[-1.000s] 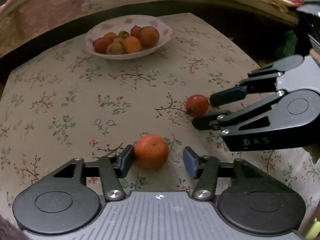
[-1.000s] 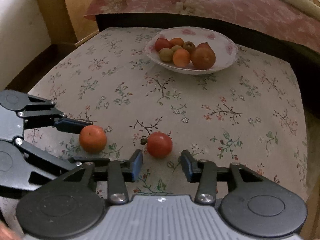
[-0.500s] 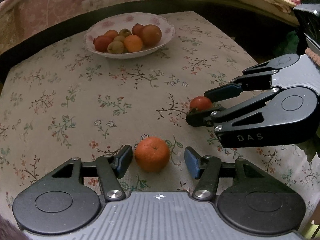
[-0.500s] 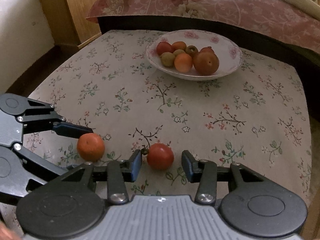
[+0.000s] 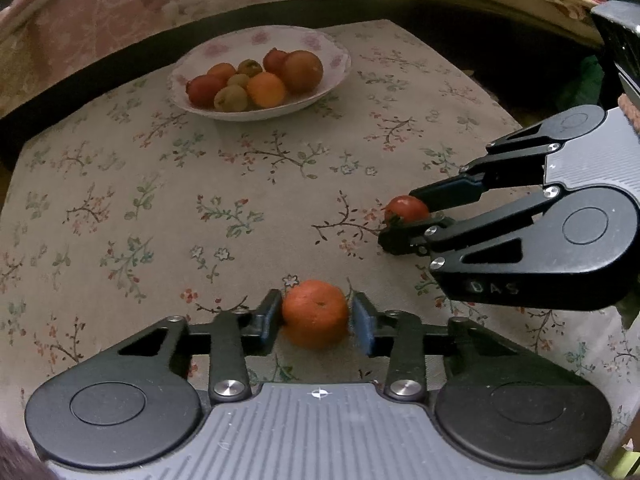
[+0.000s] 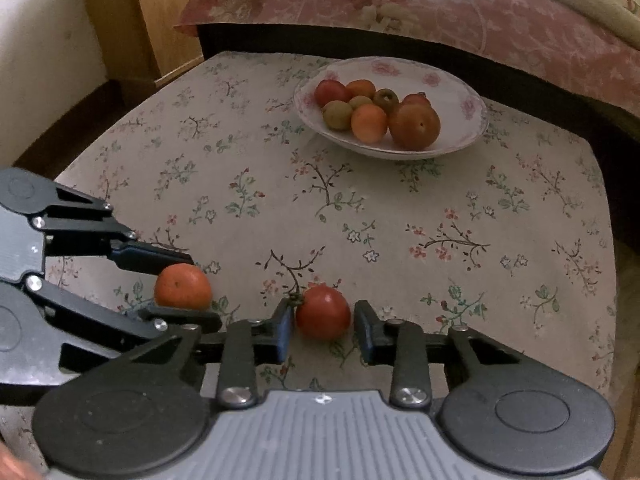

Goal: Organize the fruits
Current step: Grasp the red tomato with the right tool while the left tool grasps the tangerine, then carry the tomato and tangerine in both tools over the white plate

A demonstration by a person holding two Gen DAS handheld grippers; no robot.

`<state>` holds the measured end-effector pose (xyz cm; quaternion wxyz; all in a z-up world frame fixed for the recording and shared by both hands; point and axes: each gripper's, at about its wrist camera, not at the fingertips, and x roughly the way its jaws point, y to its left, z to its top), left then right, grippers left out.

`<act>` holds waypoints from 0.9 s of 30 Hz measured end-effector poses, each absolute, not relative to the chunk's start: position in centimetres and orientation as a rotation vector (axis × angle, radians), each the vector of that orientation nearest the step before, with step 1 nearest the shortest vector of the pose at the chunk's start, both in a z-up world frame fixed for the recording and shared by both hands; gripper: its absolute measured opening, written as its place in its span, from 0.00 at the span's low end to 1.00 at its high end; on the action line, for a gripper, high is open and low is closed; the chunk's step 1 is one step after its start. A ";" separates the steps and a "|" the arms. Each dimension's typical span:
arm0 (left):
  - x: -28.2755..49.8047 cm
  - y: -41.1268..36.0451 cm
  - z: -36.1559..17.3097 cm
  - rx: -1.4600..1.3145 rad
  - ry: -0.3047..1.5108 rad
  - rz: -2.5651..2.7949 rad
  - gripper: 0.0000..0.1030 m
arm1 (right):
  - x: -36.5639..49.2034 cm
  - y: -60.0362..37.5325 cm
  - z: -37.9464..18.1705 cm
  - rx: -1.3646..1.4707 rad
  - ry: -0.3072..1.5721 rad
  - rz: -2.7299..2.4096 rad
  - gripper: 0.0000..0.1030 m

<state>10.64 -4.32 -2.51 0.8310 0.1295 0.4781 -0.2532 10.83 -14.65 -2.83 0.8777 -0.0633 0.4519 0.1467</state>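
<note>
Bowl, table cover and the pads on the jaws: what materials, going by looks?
Bowl: probably glazed ceramic, white and glossy, with pink floral print on the rim.
Table cover: looks like matte printed fabric with a floral sprig pattern; it could be coated cloth.
Pads: bluish and dull, likely rubber or soft plastic, set on black, seemingly hard plastic linkages.

The lower half of the tomato (image 5: 406, 208) is hidden behind a finger of the right tongs (image 5: 404, 218). The surface's (image 6: 400, 208) near edge is covered by both tongs' bodies. Fruits at the bowl's (image 6: 460, 92) back are partly masked.
</note>
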 end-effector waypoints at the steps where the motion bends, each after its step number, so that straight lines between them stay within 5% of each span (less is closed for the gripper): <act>1: 10.6 -4.4 -2.5 0.280 1.013 -0.538 0.42 | 10.8 -14.7 -2.8 -0.134 0.944 0.304 0.30; 27: 11.5 -4.7 -2.4 0.277 0.998 -0.533 0.41 | 10.5 -15.2 -2.4 -0.116 0.938 0.282 0.28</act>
